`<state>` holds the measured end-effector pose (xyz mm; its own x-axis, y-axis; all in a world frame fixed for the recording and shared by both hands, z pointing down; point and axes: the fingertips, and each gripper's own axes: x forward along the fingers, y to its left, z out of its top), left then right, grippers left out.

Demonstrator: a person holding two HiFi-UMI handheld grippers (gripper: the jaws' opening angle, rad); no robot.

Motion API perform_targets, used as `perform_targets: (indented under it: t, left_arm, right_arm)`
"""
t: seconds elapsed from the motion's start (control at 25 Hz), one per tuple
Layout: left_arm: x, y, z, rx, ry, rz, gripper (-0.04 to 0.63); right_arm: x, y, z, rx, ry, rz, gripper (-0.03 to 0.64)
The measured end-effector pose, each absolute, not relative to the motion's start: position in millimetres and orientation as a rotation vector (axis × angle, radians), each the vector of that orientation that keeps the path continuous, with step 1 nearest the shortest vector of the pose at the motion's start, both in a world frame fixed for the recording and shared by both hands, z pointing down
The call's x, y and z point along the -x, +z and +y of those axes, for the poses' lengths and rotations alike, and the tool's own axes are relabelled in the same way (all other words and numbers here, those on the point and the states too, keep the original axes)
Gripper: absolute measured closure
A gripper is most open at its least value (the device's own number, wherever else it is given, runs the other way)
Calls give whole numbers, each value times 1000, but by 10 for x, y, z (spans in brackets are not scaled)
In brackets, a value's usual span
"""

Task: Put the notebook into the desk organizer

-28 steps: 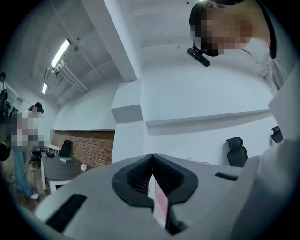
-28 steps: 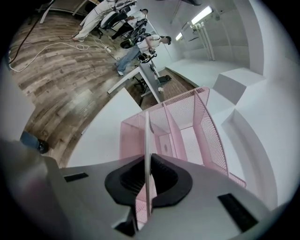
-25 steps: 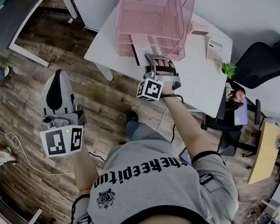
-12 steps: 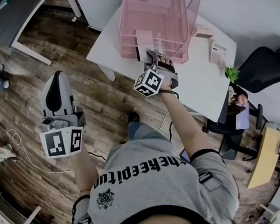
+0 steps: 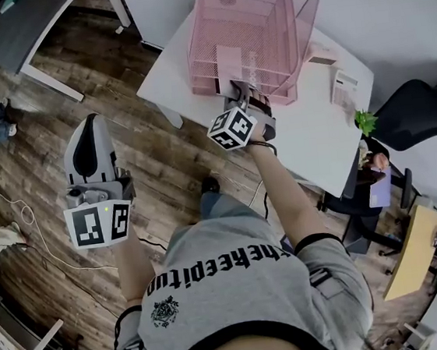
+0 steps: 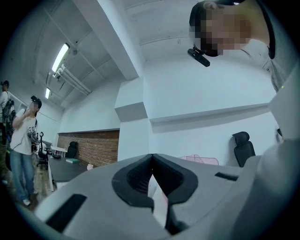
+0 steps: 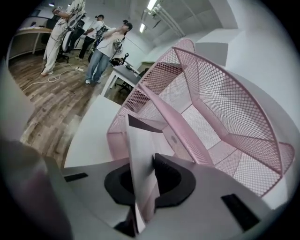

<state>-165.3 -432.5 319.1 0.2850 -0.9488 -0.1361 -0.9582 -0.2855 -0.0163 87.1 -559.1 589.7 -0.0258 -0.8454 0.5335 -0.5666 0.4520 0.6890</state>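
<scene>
- Pink wire desk organizer (image 5: 263,16) up on the white desk (image 5: 315,128), not far from the near edge.
- Pinched tight between the jaws of the right gripper (image 5: 243,101): the notebook (image 7: 138,154), thin and pale, standing on its edge.
- Far end of the notebook right at the front of the organizer, just beside a pink divider (image 7: 168,117). Hard to tell if already inside a slot or only at the rim.
- Left gripper (image 5: 90,134) closed up with nothing in it, out over the wood floor (image 5: 170,160), well apart from the desk.
- Could bump a corner on the wire wall or the divider if pushed in crooked. Would likely get stuck there or bend, being so thin.
- Could shove the whole organizer back across the desk if pushed too hard, with no other hand near to keep it steady.
- Could tip over and fall out onto the desk, maybe even the floor, if let go too soon and not deep enough in the slot.
</scene>
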Motion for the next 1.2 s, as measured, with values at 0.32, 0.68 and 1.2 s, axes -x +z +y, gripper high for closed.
perform_targets:
  t: [0.32, 0.68, 1.2]
  left_arm:
    - [1639, 3209, -4388, 2439, 153, 1822, 592]
    - [1595, 3201, -4455, 2442, 155, 1812, 592]
    - [1578, 3205, -4461, 2440, 170, 1814, 592]
  right_arm:
    - [-788, 5850, -5602, -1310, -180, -1870, 584]
    - [-734, 5846, -5561, -1269, -80, -1960, 535]
    - [-605, 5827, -5422, -1164, 165, -2108, 371]
